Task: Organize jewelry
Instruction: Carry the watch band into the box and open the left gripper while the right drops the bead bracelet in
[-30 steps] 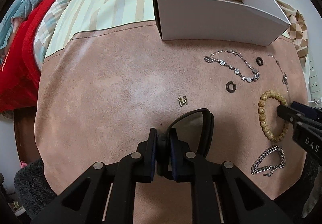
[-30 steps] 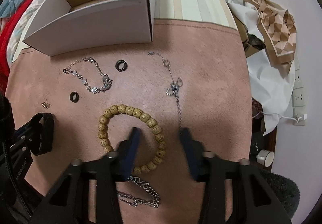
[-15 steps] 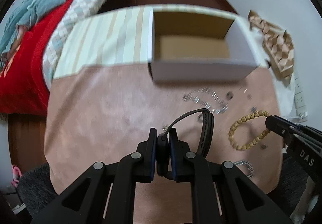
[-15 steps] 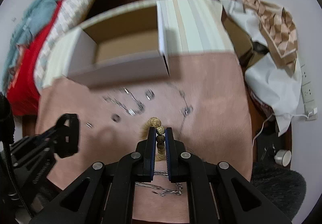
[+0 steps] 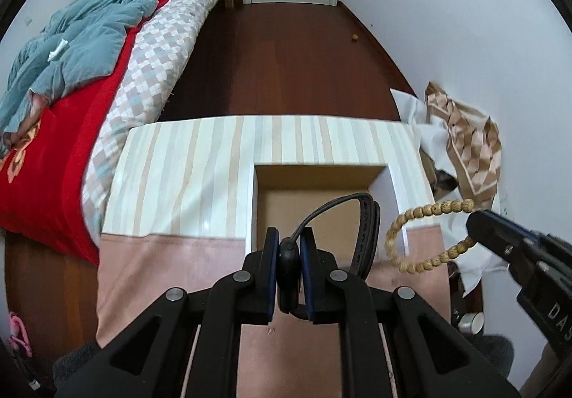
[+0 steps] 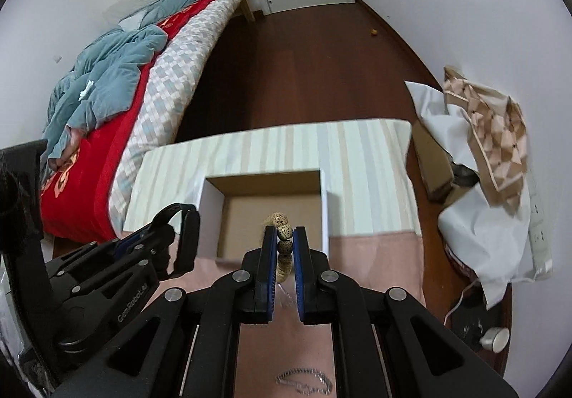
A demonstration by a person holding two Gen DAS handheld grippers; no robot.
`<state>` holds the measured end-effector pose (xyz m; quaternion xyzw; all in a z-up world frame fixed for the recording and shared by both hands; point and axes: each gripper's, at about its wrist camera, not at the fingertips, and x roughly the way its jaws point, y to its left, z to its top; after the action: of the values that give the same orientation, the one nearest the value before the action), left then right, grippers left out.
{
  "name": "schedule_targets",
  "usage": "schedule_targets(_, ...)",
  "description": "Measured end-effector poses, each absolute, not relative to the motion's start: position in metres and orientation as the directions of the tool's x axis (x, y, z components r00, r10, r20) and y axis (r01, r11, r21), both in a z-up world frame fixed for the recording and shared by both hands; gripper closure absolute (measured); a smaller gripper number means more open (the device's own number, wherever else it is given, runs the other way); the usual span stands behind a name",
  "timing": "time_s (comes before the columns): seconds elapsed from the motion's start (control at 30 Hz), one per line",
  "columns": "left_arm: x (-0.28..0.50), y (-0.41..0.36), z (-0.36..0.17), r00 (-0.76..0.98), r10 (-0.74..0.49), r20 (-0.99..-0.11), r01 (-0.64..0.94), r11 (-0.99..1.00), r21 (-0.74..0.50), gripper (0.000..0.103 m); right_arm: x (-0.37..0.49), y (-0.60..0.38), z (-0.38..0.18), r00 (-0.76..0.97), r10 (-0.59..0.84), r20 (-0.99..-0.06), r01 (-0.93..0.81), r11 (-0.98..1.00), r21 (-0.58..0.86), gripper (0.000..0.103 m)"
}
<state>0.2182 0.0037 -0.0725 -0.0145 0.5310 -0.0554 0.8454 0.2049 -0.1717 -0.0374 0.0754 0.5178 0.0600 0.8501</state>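
Left gripper: the black two-finger left gripper [image 5: 289,257] with blue pads is clamped on the thick end of a black rubbery strap bracelet [image 5: 364,237]; the rest of the band loops up and to the right of the jaws, clear of the table.

Right gripper: the black right gripper [image 6: 285,257] with blue pads is closed on a tan wooden bead bracelet [image 6: 284,240], several speckled beads pinched between the pads. In the left wrist view the same bracelet [image 5: 422,237] hangs as an open loop from the tip of the right gripper [image 5: 479,224], in the air.

Box: an open white cardboard box with a brown inside [image 5: 321,205] sits at the far end of the table, past both grippers; its floor shows no jewelry. In the left wrist view the strap's loop overlaps the box opening, and the bead loop lies across its right wall.

Table: a pink suede-like mat [image 6: 375,265] covers the near part; a cream and beige striped cloth [image 5: 186,176] covers the far part, around the box.

Left on the mat: a silver chain bracelet [image 6: 304,378] lies flat beneath the right gripper.

Surroundings: a bed with a red blanket and a teal quilt [image 5: 78,37] stands on the left; dark wooden floor [image 5: 286,58] lies beyond the table; white wrapping and a patterned paper bag [image 6: 493,133] lie by the right wall.
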Motion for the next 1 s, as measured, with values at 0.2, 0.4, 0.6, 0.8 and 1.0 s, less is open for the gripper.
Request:
schedule_targets(0.2, 0.257, 0.01, -0.107, 0.347, -0.156, -0.925, 0.054, 0.988, -0.146, 0.094, 0.247, -0.164, -0.061, 0.413, 0.199, -0.889, -0.036, 0.979, 0.202, 0.094)
schedule_targets(0.4, 0.287, 0.013, -0.145, 0.248, -0.207, -0.947, 0.028, 0.978, -0.206, 0.094, 0.28, -0.166, -0.101, 0.337, 0.238, -0.911, -0.029, 0.97, 0.243, 0.094)
schedule_targets(0.6, 0.302, 0.008, -0.153, 0.198, -0.233, -0.952, 0.026, 0.972, -0.232, 0.088, 0.296, -0.166, -0.13, 0.28, 0.294, -0.914, -0.034, 0.954, 0.297, 0.093)
schedule_targets(0.8, 0.303, 0.012, -0.139, 0.237, -0.23, -0.944, 0.017, 0.972, -0.232, 0.059, 0.3, -0.175, -0.131, 0.271, 0.32, -0.908, -0.008, 0.944, 0.33, 0.08)
schedule_targets(1.0, 0.295, 0.028, -0.12, 0.299, -0.182, -0.937, -0.011, 0.981, -0.194, 0.026, 0.29, -0.184, -0.12, 0.303, 0.217, -0.928, 0.015, 0.973, 0.232, 0.049)
